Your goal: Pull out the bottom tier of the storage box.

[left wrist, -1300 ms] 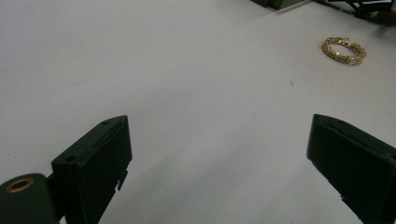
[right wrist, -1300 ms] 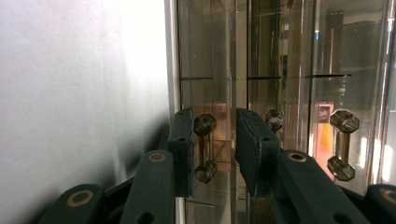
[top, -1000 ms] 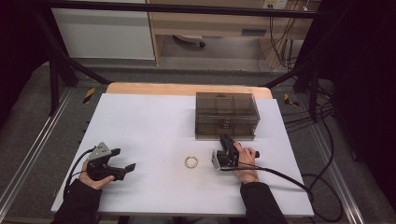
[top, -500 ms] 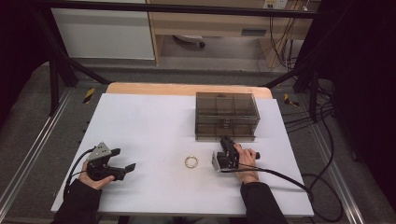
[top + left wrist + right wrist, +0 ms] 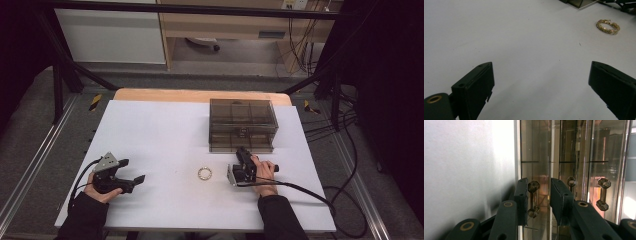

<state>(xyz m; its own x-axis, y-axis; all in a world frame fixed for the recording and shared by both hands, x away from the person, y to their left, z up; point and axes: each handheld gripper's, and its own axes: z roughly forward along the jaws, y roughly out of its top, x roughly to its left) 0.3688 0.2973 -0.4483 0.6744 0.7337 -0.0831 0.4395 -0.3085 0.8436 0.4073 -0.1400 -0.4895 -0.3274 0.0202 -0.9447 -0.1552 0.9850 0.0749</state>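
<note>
We find a white table (image 5: 165,135) under a dark frame, with grey floor around it. At the table's far right stands a smoked clear drawer box (image 5: 242,125). The right claw (image 5: 243,153) is rolled on its side at the foot of the box front. Its jaws stand narrow, one on each side of the lowest drawer's handle (image 5: 533,198); a slight gap remains, so we judge the handle bracketed but not yet gripped. Two more handles (image 5: 603,194) sit just beyond the claw's outer jaw.

Risks, as we judge them: the handle is small and faceted, so closing off-centre could let it slip out. A pull that is not straight could drag the light box across the table instead of opening the drawer.

A gold bracelet (image 5: 204,173) lies just behind and beside the right claw, clear of the drawer's path. The left claw (image 5: 131,181) rests well apart from it, jaws wide and empty, facing the bracelet (image 5: 608,26) across bare table. Nothing stands between them.
</note>
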